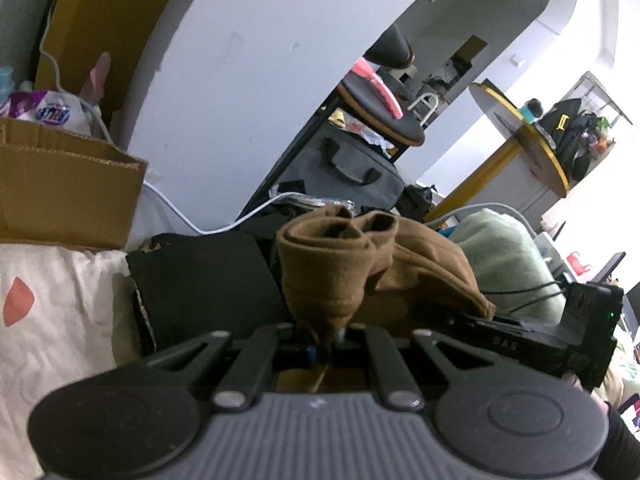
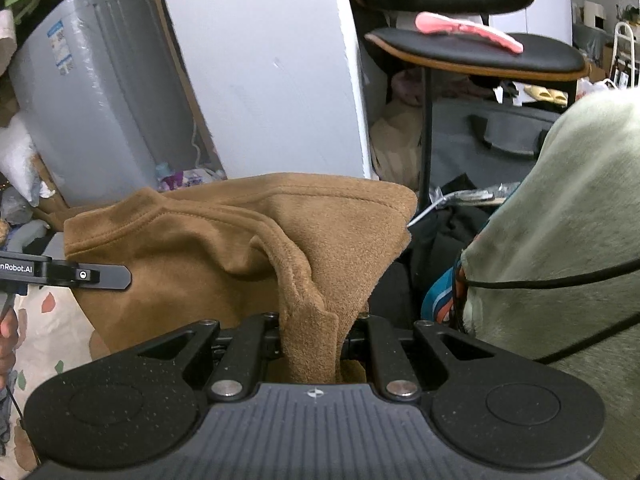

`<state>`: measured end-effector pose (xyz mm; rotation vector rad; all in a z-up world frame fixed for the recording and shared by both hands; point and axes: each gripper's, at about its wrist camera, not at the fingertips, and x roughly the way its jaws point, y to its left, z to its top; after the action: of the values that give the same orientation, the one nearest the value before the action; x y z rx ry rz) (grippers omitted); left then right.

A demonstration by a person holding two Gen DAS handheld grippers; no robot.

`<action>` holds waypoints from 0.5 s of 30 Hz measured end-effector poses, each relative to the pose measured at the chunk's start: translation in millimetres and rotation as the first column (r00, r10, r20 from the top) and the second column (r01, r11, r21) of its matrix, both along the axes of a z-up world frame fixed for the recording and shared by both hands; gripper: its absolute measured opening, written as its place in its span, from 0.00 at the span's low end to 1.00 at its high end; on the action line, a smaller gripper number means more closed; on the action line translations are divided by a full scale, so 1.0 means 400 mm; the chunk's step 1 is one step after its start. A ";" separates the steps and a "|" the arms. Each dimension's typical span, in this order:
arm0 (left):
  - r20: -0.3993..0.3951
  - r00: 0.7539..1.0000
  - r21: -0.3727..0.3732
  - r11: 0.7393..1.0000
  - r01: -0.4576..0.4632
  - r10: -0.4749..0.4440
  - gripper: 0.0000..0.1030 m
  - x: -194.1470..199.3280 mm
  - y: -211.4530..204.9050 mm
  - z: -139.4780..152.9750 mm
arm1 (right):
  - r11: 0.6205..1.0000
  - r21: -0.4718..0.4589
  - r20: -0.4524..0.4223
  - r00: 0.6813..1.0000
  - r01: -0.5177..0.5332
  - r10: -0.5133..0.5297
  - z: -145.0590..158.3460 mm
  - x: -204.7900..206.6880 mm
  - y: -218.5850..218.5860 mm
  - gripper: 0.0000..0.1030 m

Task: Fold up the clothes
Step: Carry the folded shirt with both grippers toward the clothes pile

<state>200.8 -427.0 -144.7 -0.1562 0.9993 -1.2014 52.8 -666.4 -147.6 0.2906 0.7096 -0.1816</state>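
Observation:
A brown fleece garment point(image 1: 352, 264) hangs bunched between both grippers. My left gripper point(image 1: 324, 340) is shut on a rolled edge of it, the cloth rising in folds just ahead of the jaws. In the right wrist view the same brown garment point(image 2: 224, 248) spreads wide, its collar seam showing, and my right gripper point(image 2: 316, 344) is shut on a thick fold of it. The other gripper's black body point(image 2: 60, 274) reaches in from the left, with a hand point(image 2: 8, 336) beneath it. Fingertips of both grippers are hidden by cloth.
A patterned white bedsheet point(image 1: 48, 320) lies below left, with a black garment point(image 1: 200, 280) on it. A pale green blanket point(image 2: 560, 220) piles up at right. A cardboard box point(image 1: 60, 192), a grey bag point(image 1: 352, 168) and a chair with a pink item point(image 2: 472, 44) stand behind.

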 end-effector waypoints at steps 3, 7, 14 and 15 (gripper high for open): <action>-0.019 1.000 0.002 1.000 -0.005 0.005 0.05 0.034 -0.017 -0.036 | 1.000 0.004 -0.015 1.000 0.003 -0.003 -0.038 0.031 -0.023 0.11; -0.030 1.000 0.018 1.000 -0.004 0.005 0.05 0.084 -0.047 -0.080 | 1.000 0.011 -0.031 1.000 0.002 -0.002 -0.083 0.074 -0.050 0.11; -0.028 1.000 0.028 1.000 0.002 -0.002 0.05 0.163 -0.092 -0.137 | 1.000 0.002 -0.072 0.997 -0.011 0.011 -0.147 0.151 -0.089 0.12; -0.029 1.000 0.028 1.000 0.000 0.001 0.05 0.174 -0.097 -0.144 | 1.000 0.000 -0.075 0.997 -0.011 0.011 -0.153 0.162 -0.094 0.12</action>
<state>270.6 -465.9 -202.2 -0.1524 1.0404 -1.1873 117.6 -704.0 -208.8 0.2805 0.7853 -0.1827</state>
